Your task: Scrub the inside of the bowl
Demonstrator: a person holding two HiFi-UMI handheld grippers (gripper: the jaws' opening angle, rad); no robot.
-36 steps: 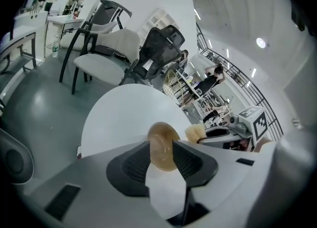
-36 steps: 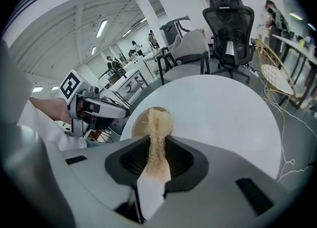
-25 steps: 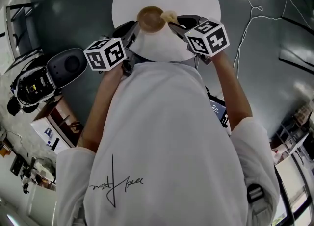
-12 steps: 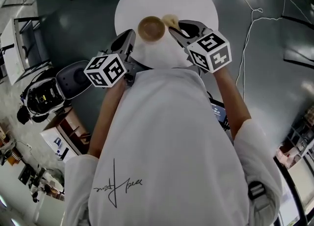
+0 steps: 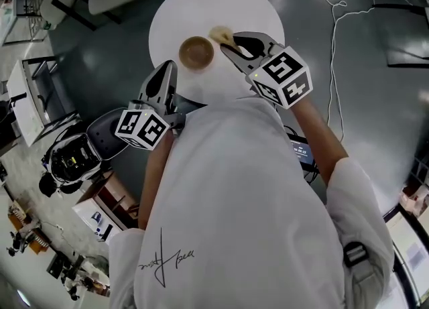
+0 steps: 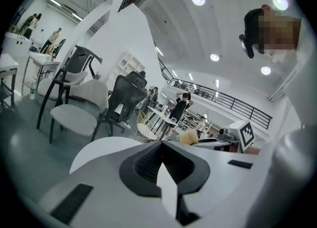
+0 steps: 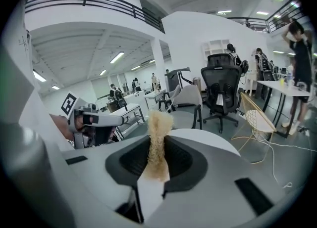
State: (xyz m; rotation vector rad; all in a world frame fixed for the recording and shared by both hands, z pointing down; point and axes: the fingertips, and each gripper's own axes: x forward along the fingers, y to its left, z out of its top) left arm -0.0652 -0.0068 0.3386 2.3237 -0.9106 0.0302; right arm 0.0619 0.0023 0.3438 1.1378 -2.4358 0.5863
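A small brown bowl [image 5: 196, 53] stands upright on the round white table [image 5: 248, 6]. My right gripper [image 5: 226, 47] hovers just right of the bowl, shut on a tan fibrous scrubber [image 5: 220, 34]; in the right gripper view the scrubber [image 7: 159, 123] sticks up from between the closed jaws [image 7: 157, 140]. My left gripper [image 5: 164, 74] is down-left of the bowl, apart from it, over the table's near edge. In the left gripper view its jaws [image 6: 161, 145] are shut with nothing between them, and the scrubber [image 6: 188, 136] shows beyond them.
Office chairs [image 6: 74, 108] stand past the table on the grey floor. A white cable [image 5: 333, 26] trails across the floor at the right. A black device [image 5: 70, 157] and a box [image 5: 100, 217] lie on the floor at the left. People stand by desks far off.
My left gripper has drawn back from the bowl's left rim toward the body, and its jaws have shut. Both grippers have risen; the right one still holds the scrubber. The bowl stays on the table.
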